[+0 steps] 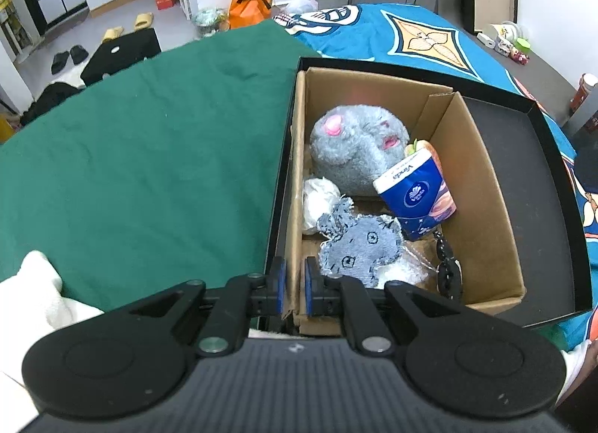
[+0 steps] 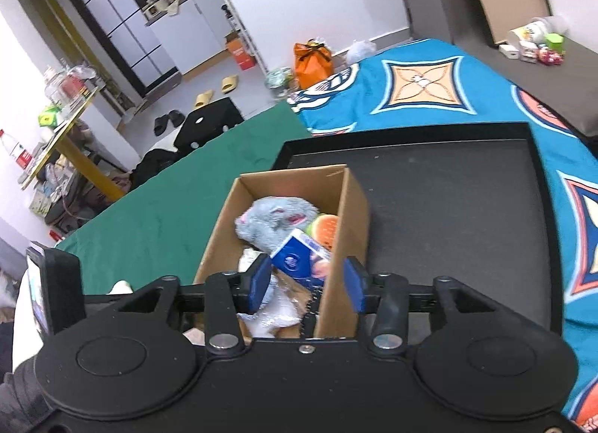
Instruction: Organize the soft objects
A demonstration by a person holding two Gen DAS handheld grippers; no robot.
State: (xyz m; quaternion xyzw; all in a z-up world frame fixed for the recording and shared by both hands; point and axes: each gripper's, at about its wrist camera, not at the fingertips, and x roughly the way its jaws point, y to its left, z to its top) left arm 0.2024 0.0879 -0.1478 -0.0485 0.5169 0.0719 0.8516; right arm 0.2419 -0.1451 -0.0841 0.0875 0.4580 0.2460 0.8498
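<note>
Left wrist view: brown cardboard box (image 1: pixel 482 186), mid-right, holds grey plush mouse (image 1: pixel 355 149), blue tissue pack (image 1: pixel 415 197).
Left gripper (image 1: pixel 295 279): pinched on box wall.
Right gripper (image 2: pixel 306 283): parted, holds nothing.
Left to do: white cloth (image 1: pixel 33 291), lower left.

left tool (image 1: pixel 293 285) clamped shut, right tool (image 2: pixel 307 285) parted

one box (image 1: pixel 482 186), two plush toys (image 1: pixel 358 149), one tissue pack (image 1: pixel 415 197).

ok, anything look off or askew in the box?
Mostly the blue tissue pack: it's tilted, propped against the grey plush rather than lying flat. A black chain-like item sits among the soft things in the cardboard box.
</note>
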